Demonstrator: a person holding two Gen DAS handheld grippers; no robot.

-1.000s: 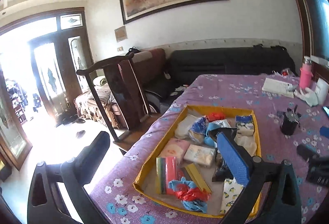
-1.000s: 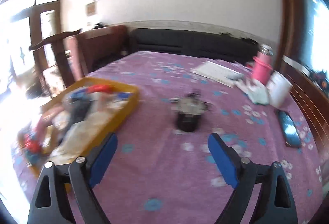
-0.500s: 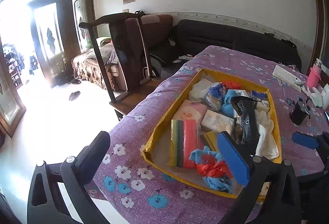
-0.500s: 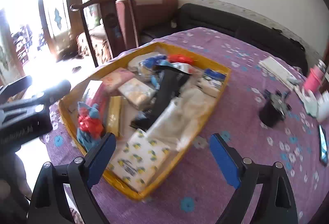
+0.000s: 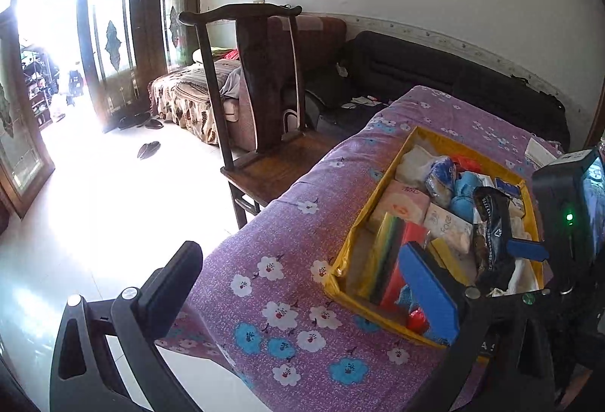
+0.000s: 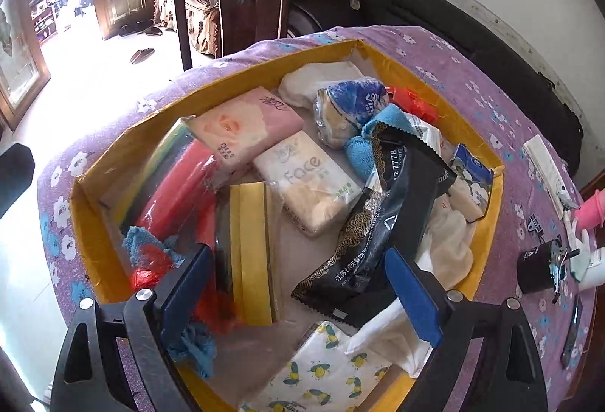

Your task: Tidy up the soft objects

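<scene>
The right gripper [image 6: 298, 293] has swung from the bare worktop [image 6: 503, 86] to hang over the tray [image 6: 264, 66]; the left gripper [image 5: 302, 283] has drifted off its left edge.

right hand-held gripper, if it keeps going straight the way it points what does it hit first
Most likely the black printed packet, which lies slanted between the open fingers of the right hand-held gripper inside the yellow tray. The yellow sponge pack lies just left of that line. Depth is hard to judge through the fisheye.

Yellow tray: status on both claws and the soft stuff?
Both claws open, empty: right claw over the yellow tray, left claw off its side. Tray crammed; black packet lies across the tissue packs. Nothing gripped.
</scene>
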